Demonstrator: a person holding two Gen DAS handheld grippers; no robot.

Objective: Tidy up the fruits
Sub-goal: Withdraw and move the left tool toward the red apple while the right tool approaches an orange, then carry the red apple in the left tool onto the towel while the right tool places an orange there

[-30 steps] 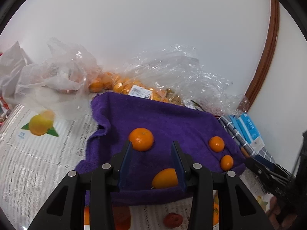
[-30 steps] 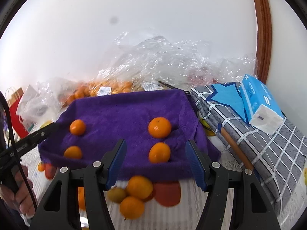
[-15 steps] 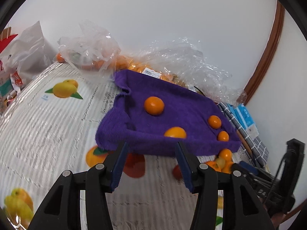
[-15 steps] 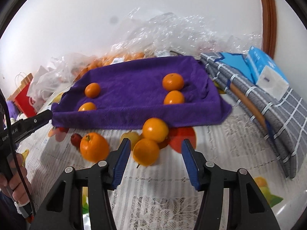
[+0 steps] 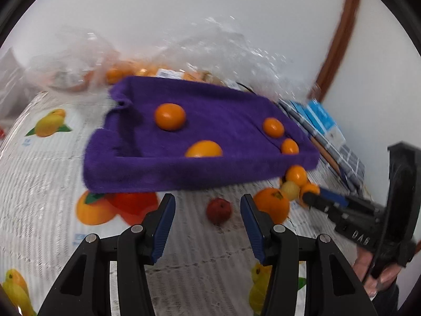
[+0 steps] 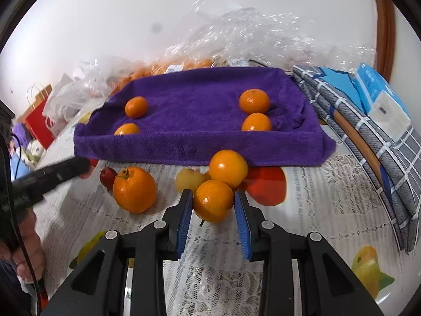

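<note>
right gripper (image 6: pixel 213 210) fingers closing round the nearest mandarin (image 6: pixel 213 200) on the desk (image 6: pixel 315 210), just before the purple towel (image 6: pixel 200 110), likely to lift it there. left gripper (image 5: pixel 208 226) fingers released, empty, facing a small red fruit (image 5: pixel 219 210).

A: What's behind everything?

B: A plain white wall (image 6: pixel 131 13) fills the upper half of the frame, evenly lit, with one small dark spot on it in the right wrist view.

A: Any trim?

B: A brown wooden frame (image 6: pixel 384 26) curves down the upper right.

A: And underneath?

B: A white lace tablecloth (image 6: pixel 315 210) printed with fruit pictures covers the lower half. A red paper bag (image 6: pixel 39 121) stands at the left edge.
</note>
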